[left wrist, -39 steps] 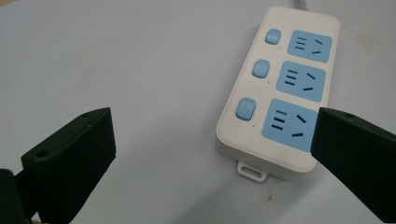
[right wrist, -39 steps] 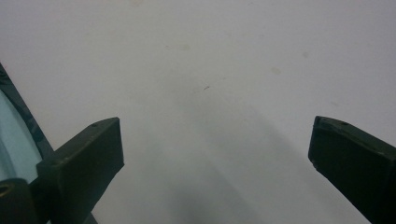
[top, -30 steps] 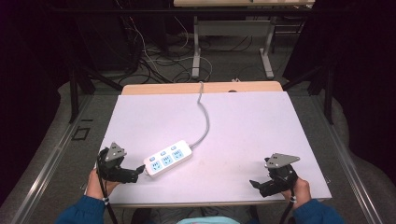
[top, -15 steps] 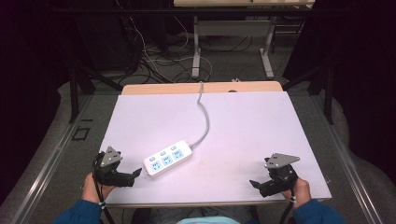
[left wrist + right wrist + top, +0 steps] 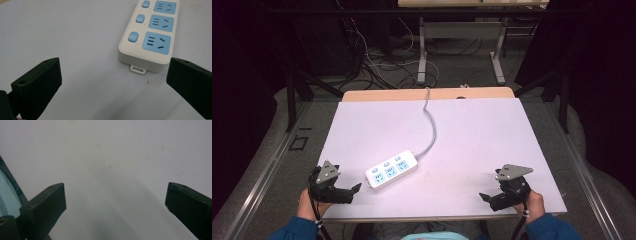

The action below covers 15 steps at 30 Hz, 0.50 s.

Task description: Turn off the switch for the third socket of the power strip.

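**Getting the left claw onto the power strip**

The power strip lies flat on the white table, a little toward 7 o'clock from the table's middle. Its grey cord runs away toward 12 o'clock and off the far edge. The strip has three blue sockets and three blue buttons.

The left claw sits near the table's edge at about 7 o'clock. Its jaws are spread wide and hold nothing. It points at the near end of the strip, close by but not touching. In the left gripper view the strip is up and to the right, not in the middle between the jaws.

The right claw rests at about 5 o'clock, well apart from the strip. Its jaws are wide too, with nothing but bare table between them.

To do this step well, I think the left claw should turn a bit toward the strip first, so the end sits right between the jaws. Then slide in low and slow. Squeeze on the long sides, not on the buttons. Watch the cord so it does not tug the strip crooked.
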Available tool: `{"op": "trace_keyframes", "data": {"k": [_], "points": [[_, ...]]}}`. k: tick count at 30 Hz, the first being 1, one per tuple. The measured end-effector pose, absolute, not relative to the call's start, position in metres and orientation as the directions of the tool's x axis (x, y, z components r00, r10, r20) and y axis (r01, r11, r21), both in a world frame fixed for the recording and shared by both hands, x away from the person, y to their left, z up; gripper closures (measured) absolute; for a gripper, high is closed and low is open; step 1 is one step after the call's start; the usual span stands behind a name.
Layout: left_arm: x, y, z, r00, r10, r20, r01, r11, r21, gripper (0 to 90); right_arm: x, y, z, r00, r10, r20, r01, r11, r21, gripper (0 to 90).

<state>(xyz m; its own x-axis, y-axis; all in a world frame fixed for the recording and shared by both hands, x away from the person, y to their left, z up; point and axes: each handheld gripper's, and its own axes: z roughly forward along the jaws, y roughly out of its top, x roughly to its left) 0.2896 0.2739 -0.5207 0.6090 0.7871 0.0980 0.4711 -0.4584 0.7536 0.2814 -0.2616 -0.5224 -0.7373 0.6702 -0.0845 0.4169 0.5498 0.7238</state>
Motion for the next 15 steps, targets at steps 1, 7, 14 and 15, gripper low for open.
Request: {"op": "trace_keyframes", "data": {"k": [1, 7, 14, 15], "points": [[0.2892, 0.2742, -0.5207, 0.608, 0.788, 0.095, 0.473, -0.456, 0.754, 0.1, 0.2815, -0.2615, -0.5225, -0.736, 0.671, -0.086, 0.417, 0.550, 0.724, 2.8], [0.2876, 0.2753, -0.5221, 0.613, 0.784, 0.101, 0.467, -0.462, 0.754, 0.1, 0.2816, -0.2611, -0.5231, -0.735, 0.673, -0.085, 0.414, 0.544, 0.729, 2.8], [0.2860, 0.2745, -0.5248, 0.612, 0.784, 0.104, 0.464, -0.462, 0.756, 0.1, 0.2821, -0.2615, -0.5227, -0.739, 0.667, -0.090, 0.414, 0.556, 0.721, 2.8], [0.2860, 0.2745, -0.5250, 0.612, 0.784, 0.104, 0.464, -0.462, 0.756, 0.1, 0.2821, -0.2614, -0.5228, -0.739, 0.667, -0.091, 0.413, 0.555, 0.722, 2.8]]}}
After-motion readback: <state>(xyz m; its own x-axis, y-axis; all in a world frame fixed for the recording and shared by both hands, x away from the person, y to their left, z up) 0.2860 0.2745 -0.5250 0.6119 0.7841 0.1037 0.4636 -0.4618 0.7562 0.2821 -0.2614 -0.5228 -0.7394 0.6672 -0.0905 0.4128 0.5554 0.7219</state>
